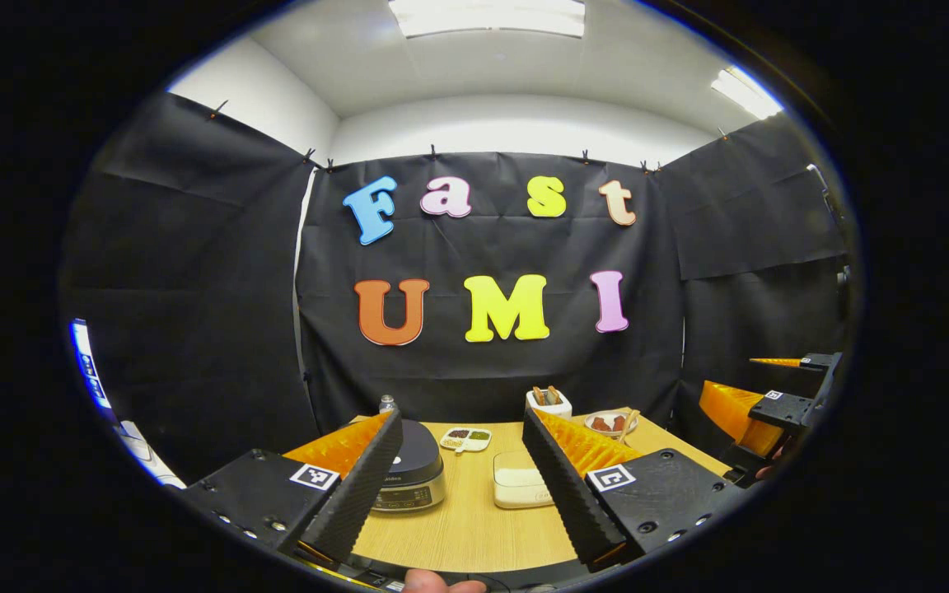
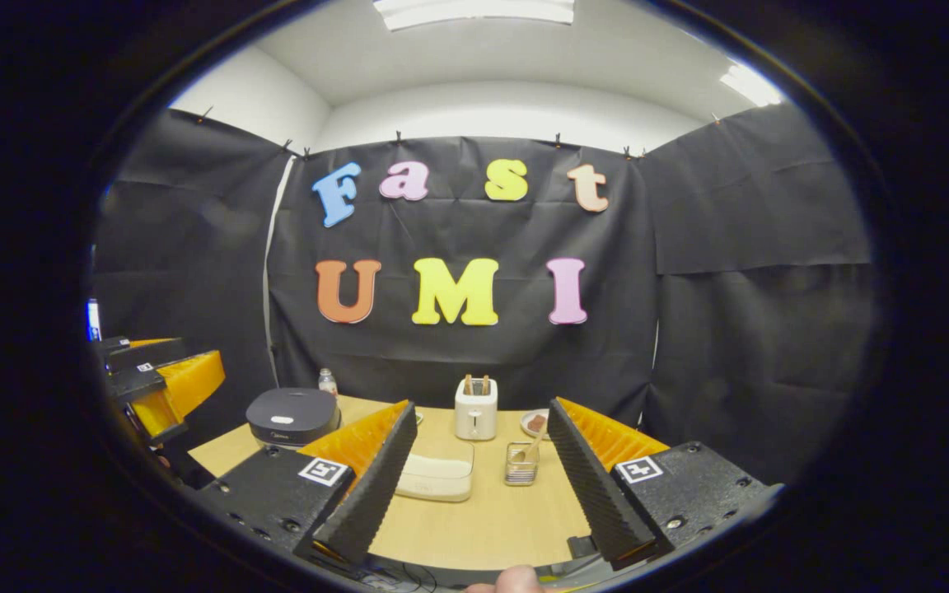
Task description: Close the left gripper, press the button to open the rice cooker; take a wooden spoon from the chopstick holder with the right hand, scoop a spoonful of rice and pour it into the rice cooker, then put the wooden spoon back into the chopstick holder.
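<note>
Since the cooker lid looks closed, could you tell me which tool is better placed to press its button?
Left. The left tool sits nearest the rice cooker, just beside its own left finger. The right tool faces the rice container and chopstick holder. Left's jaws must close first.

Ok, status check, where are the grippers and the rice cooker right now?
Left gripper open, right gripper open, both empty. Rice cooker lid shut. Wooden spoon in chopstick holder. Nothing blocking.

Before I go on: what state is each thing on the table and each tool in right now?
Dark round rice cooker: lid shut.
Wooden spoon: standing in wire chopstick holder.
Clear rectangular rice container: uncovered, filled.
White toaster: bread in slots.
Left tool: open, holding nothing.
Right tool: open, holding nothing.
</note>
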`<state>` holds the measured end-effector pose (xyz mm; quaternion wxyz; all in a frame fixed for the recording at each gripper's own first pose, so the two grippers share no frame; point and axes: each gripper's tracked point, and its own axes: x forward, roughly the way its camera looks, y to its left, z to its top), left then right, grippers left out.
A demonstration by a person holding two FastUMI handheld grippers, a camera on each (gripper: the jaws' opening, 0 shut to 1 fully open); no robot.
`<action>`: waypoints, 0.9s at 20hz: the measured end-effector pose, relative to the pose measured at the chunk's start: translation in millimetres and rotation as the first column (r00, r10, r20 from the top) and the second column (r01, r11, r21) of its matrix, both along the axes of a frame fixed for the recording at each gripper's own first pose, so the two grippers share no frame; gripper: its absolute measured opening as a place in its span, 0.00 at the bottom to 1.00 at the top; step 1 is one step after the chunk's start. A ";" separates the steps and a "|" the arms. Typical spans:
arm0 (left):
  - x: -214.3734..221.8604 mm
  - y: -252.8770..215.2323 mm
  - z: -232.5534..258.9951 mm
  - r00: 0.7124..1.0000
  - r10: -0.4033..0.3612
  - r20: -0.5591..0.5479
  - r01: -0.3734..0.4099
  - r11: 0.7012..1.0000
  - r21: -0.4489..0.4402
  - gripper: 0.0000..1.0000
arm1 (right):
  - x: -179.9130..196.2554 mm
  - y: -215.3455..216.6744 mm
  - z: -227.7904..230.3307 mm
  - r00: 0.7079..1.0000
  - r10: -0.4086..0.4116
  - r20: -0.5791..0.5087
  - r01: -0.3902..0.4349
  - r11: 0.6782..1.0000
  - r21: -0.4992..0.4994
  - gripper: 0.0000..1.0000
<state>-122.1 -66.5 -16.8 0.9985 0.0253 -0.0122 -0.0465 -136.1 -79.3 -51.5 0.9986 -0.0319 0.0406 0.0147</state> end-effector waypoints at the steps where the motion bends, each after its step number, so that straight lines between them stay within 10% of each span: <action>1: 0.5 0.3 0.9 1.000 0.001 0.000 -0.001 1.000 -0.002 0.94 | 0.6 0.9 0.0 1.000 0.000 0.001 0.000 1.000 0.001 0.97; 18: 12.3 4.7 1.4 0.999 0.045 0.012 -0.045 0.999 -0.002 0.94 | 14.5 1.4 -1.0 1.000 0.019 -0.002 -0.019 1.000 -0.009 0.97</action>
